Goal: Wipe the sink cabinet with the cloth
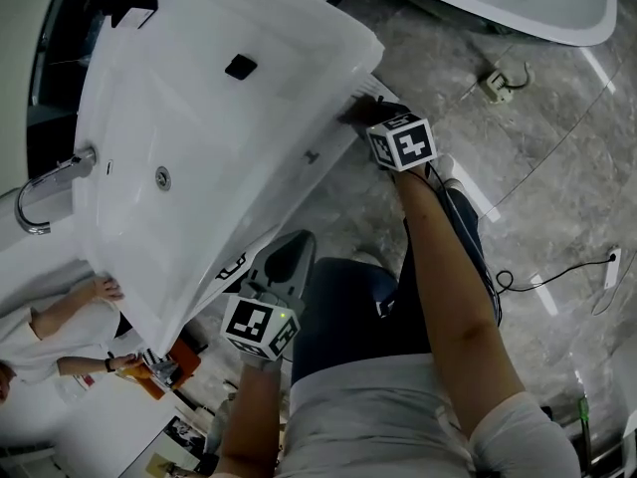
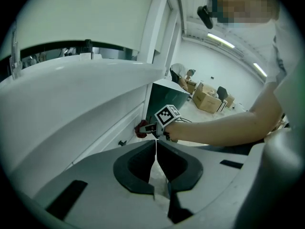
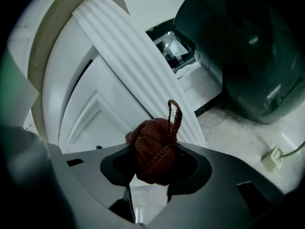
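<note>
The white sink cabinet [image 1: 328, 132] stands under a white basin top [image 1: 219, 118]. Its panelled door [image 3: 90, 118] and fluted corner post [image 3: 133, 61] fill the right gripper view. My right gripper [image 1: 363, 113] is shut on a bunched red-brown cloth [image 3: 155, 149] with a loop sticking up. In the left gripper view the cloth [image 2: 141, 128] is pressed against the cabinet front near its corner. My left gripper [image 1: 291, 254] hangs lower, away from the cabinet. Its jaws [image 2: 156, 149] are shut with nothing between them.
A chrome faucet [image 1: 45, 192] rises at the basin's left. A white tub edge [image 1: 518, 3], a plug box [image 1: 495, 85] and a cable [image 1: 557, 272] lie on the marble floor. A dark rounded body [image 3: 248, 56] stands beside the cabinet. A person [image 1: 55, 332] stands at lower left.
</note>
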Tool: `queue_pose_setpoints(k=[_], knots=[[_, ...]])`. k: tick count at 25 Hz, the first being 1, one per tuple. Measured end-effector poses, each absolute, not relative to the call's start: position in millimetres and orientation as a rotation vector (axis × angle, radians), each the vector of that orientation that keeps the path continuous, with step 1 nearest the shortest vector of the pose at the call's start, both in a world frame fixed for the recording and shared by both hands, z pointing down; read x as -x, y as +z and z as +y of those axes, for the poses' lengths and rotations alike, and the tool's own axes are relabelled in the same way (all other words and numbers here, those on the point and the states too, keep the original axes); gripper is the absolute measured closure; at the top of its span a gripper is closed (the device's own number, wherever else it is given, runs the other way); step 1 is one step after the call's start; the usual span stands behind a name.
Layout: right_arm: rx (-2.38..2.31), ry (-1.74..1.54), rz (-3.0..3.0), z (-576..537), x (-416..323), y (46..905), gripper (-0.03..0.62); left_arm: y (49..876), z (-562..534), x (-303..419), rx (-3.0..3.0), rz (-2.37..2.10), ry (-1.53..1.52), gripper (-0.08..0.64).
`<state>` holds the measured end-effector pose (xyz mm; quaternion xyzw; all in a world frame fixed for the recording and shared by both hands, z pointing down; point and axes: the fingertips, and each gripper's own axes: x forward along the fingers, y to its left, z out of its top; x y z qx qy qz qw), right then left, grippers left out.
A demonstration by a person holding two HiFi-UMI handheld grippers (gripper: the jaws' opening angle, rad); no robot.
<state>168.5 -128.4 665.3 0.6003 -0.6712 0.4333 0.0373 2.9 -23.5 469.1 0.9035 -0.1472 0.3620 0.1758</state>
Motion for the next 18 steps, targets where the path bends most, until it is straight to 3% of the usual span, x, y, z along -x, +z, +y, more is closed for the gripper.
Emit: queue_pose_setpoints(k=[18], knots=[[-1.809,1.228,-1.956,-130,-169,732,0.416,523,-28,18,-2.558,-0.458,1.020,0.538]])
